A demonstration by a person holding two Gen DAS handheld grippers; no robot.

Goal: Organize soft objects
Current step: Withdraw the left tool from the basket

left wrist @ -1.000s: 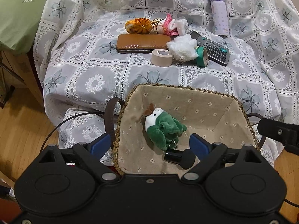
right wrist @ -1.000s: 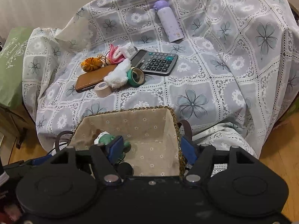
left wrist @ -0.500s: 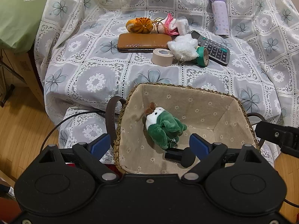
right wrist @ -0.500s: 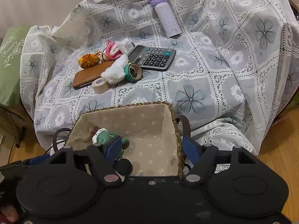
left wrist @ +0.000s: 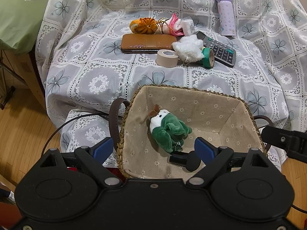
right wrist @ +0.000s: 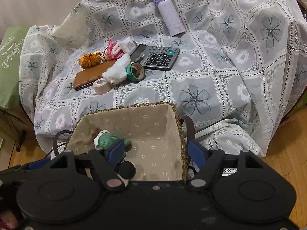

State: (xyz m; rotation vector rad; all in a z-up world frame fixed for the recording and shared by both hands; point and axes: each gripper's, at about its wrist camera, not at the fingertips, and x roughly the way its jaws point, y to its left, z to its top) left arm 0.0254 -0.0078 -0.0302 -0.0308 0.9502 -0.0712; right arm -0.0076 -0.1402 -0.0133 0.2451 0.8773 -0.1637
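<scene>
Left gripper [left wrist: 153,149]: fingers spread wide, nothing between them, over the basket's near left edge.
Green plush toy [left wrist: 168,128]: lies in the left part of the basket [left wrist: 191,90].
White fluffy toy [left wrist: 189,48]: on the covered bed, middle.
Right gripper [right wrist: 155,151]: jaws are opening, nothing gripped, over the basket's near right corner.

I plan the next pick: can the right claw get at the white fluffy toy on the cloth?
Probably yes. The right claw, jaws opening and empty, faces the white fluffy toy; only the basket lies between, and nothing covers it.
</scene>
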